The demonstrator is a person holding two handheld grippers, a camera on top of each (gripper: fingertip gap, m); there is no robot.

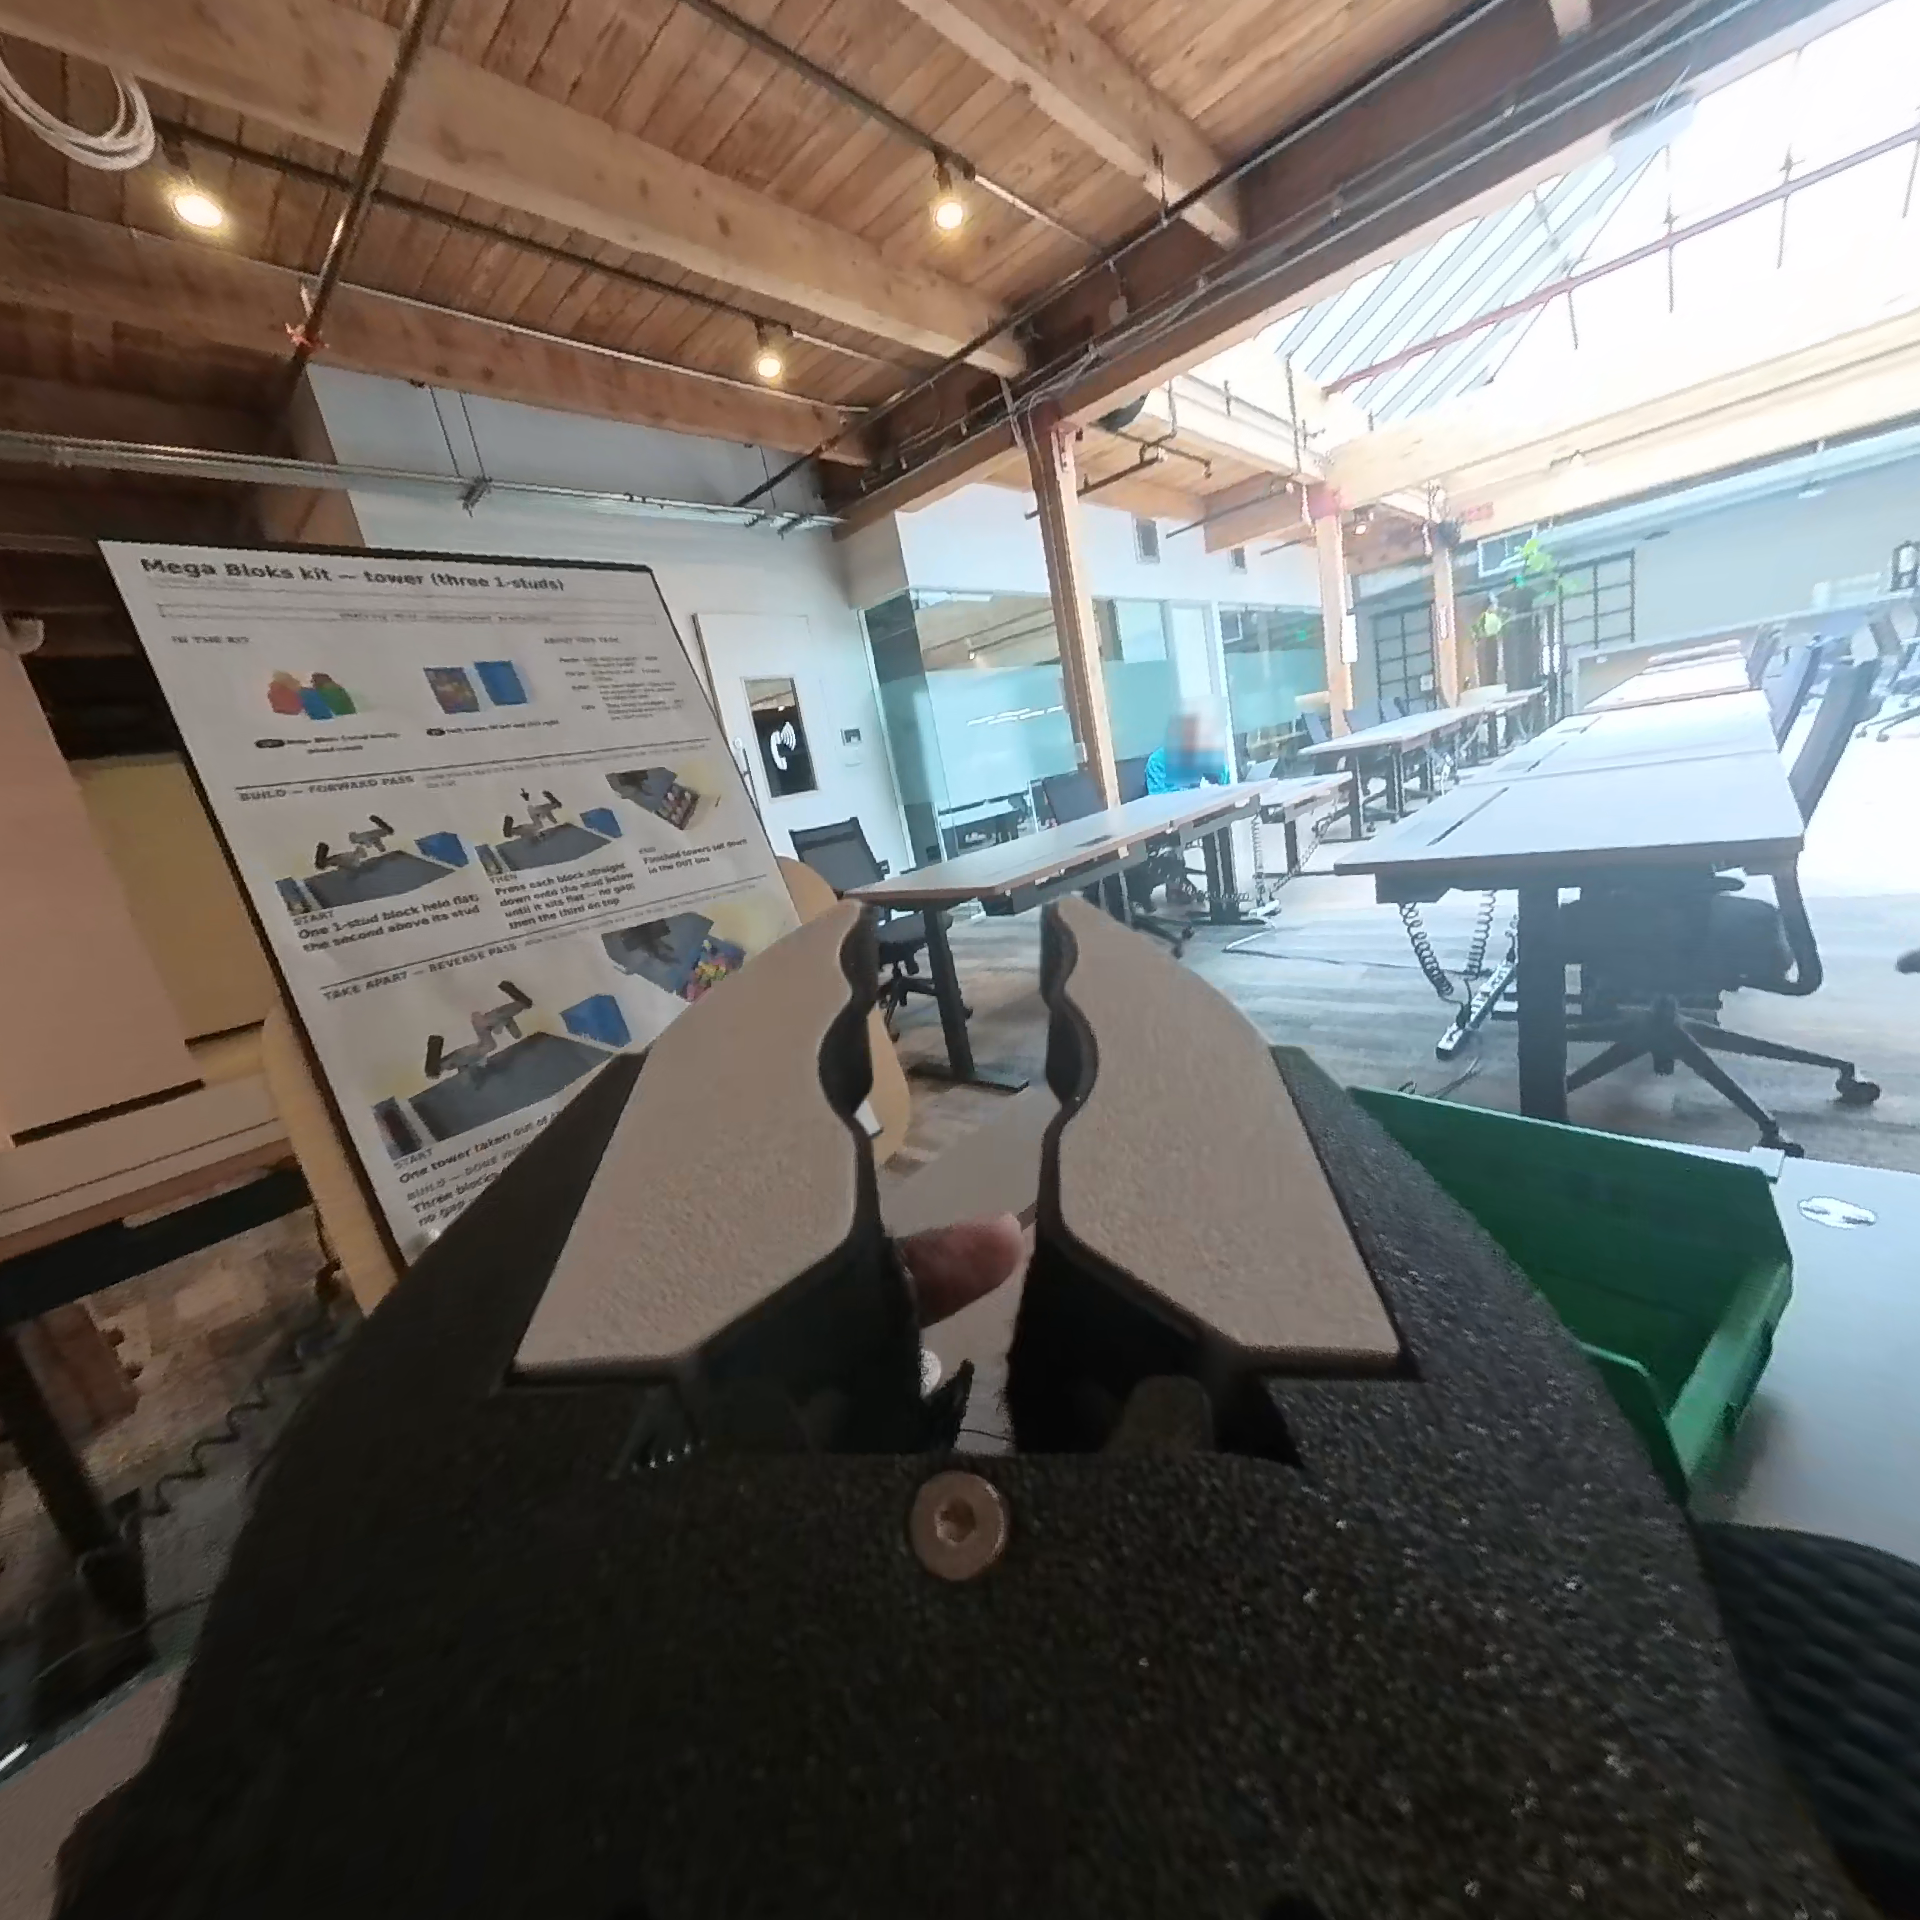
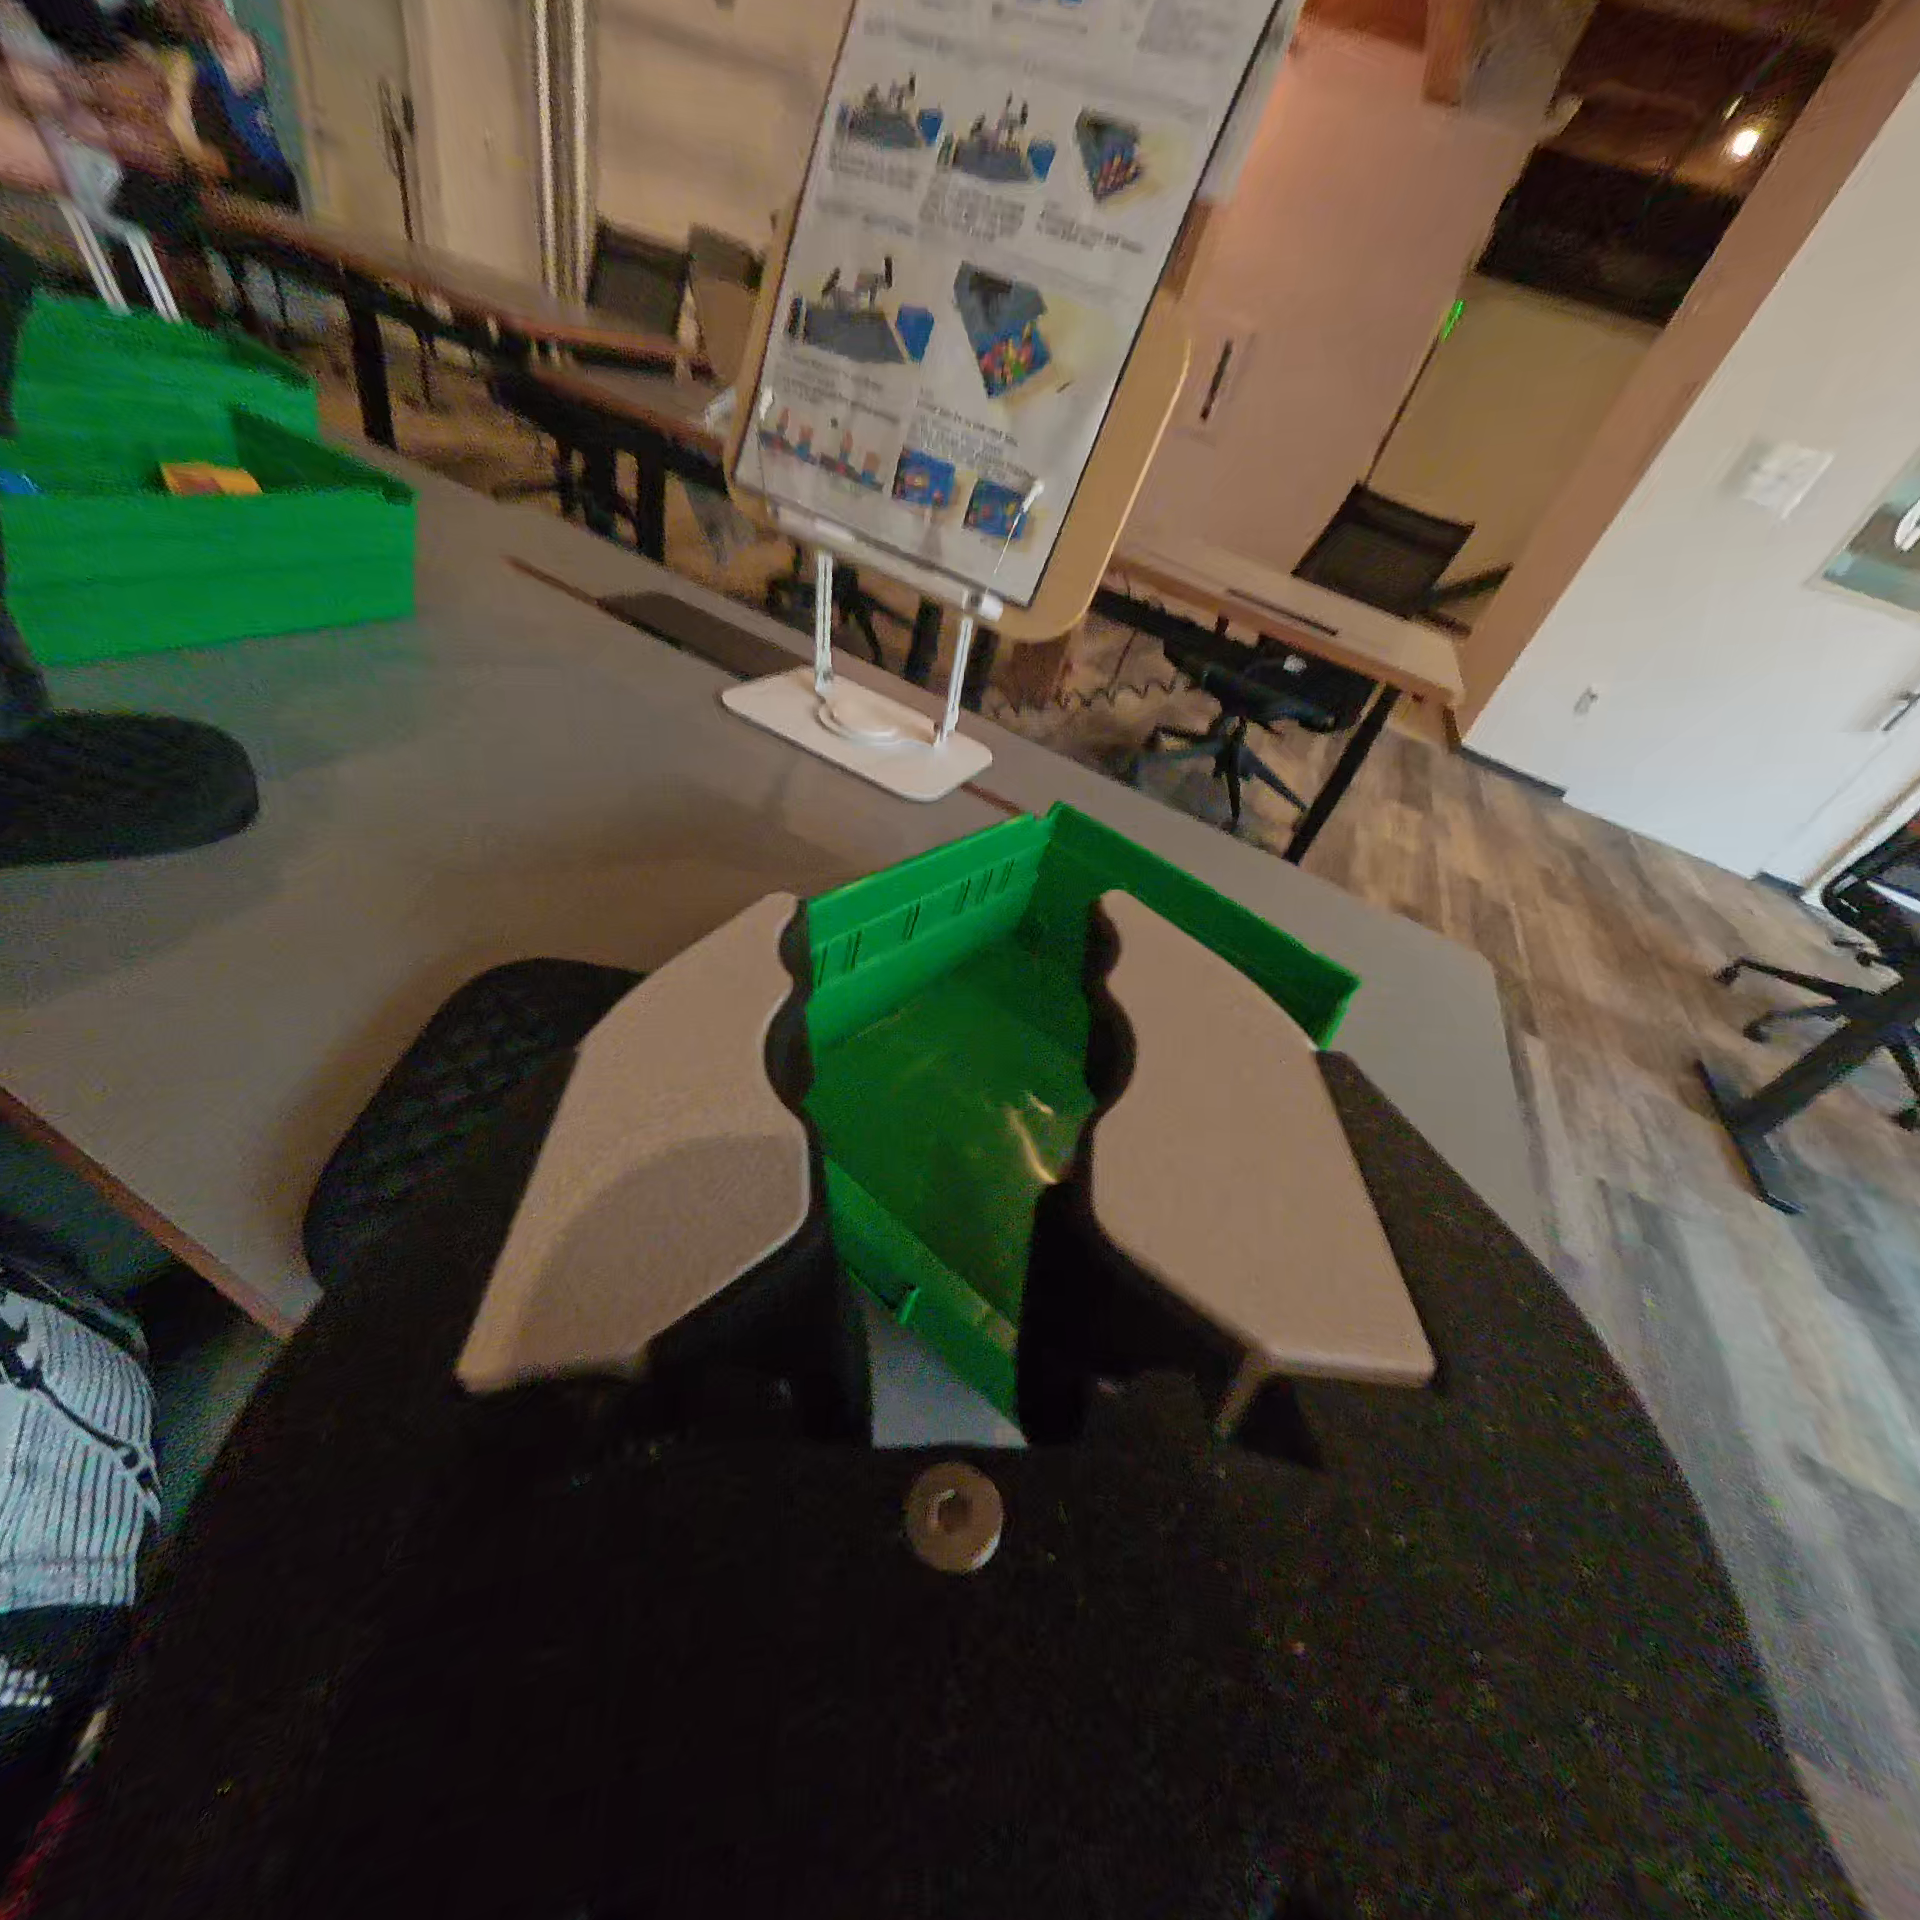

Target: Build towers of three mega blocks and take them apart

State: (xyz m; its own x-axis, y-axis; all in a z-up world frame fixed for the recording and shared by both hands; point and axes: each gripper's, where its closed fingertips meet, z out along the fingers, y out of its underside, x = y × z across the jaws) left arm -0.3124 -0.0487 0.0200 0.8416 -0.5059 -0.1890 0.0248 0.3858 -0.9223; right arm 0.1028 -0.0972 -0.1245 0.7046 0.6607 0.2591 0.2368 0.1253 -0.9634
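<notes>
My right gripper (image 2: 945, 914) is open and empty, held just above an empty green bin (image 2: 935, 1070) on the grey table. A second green bin (image 2: 208, 582) stands at the far left of the table, with a yellow-orange block (image 2: 208, 478) showing inside it. My left gripper (image 1: 956, 914) is open and empty, tilted up toward the room; a person's fingertip (image 1: 966, 1262) shows low between its fingers. A green bin (image 1: 1621, 1247) lies to its right. No other blocks are in view.
A picture instruction board (image 2: 987, 260) on a white stand (image 2: 862, 727) stands at the table's far edge; it also shows in the left wrist view (image 1: 447, 831). A black textured mat (image 2: 468, 1049) lies on the table (image 2: 468, 779). Desks and office chairs stand beyond. The tips of one gripper are about 45 centimetres away from the tips of the other.
</notes>
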